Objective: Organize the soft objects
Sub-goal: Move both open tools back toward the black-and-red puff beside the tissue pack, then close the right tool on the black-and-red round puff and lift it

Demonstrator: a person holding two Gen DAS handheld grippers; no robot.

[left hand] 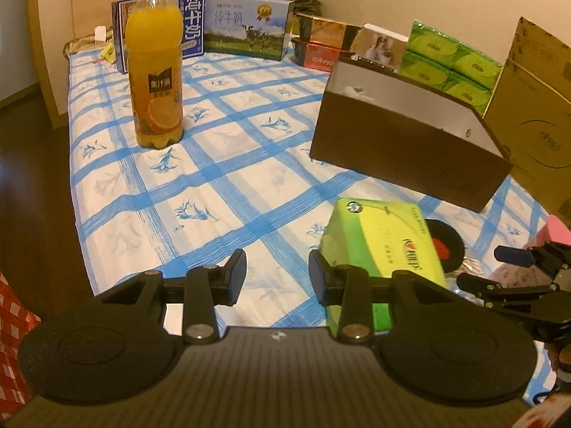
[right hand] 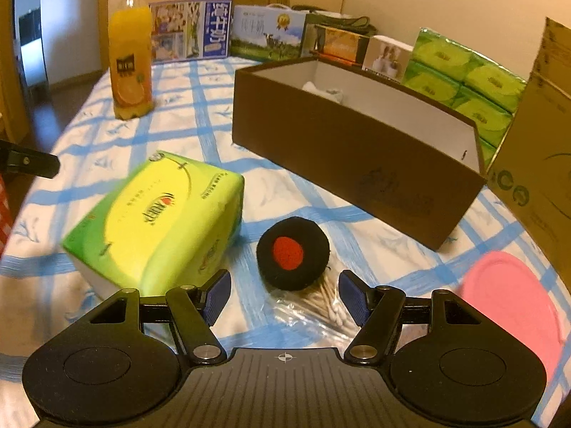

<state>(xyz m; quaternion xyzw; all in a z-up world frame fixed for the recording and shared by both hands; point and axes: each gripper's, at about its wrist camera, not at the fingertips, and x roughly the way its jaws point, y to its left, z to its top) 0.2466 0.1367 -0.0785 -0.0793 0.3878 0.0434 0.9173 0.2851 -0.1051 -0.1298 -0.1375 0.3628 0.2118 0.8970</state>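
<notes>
A green and yellow tissue pack (right hand: 157, 224) lies on the blue-checked cloth; it also shows in the left wrist view (left hand: 382, 249). A black soft ball with a red spot (right hand: 292, 253) lies to its right, partly on a bag of cotton swabs (right hand: 314, 306). A brown open box (right hand: 357, 142) with a white item inside (right hand: 323, 90) stands behind them. My right gripper (right hand: 283, 297) is open and empty just before the ball. My left gripper (left hand: 277, 278) is open and empty, its right finger at the tissue pack's near left corner.
An orange juice bottle (left hand: 155, 71) stands at the far left. Milk cartons (left hand: 246, 26), a green tissue multipack (right hand: 464, 82) and a cardboard box (right hand: 542, 149) line the back and right. A pink lid (right hand: 514, 303) lies at the right.
</notes>
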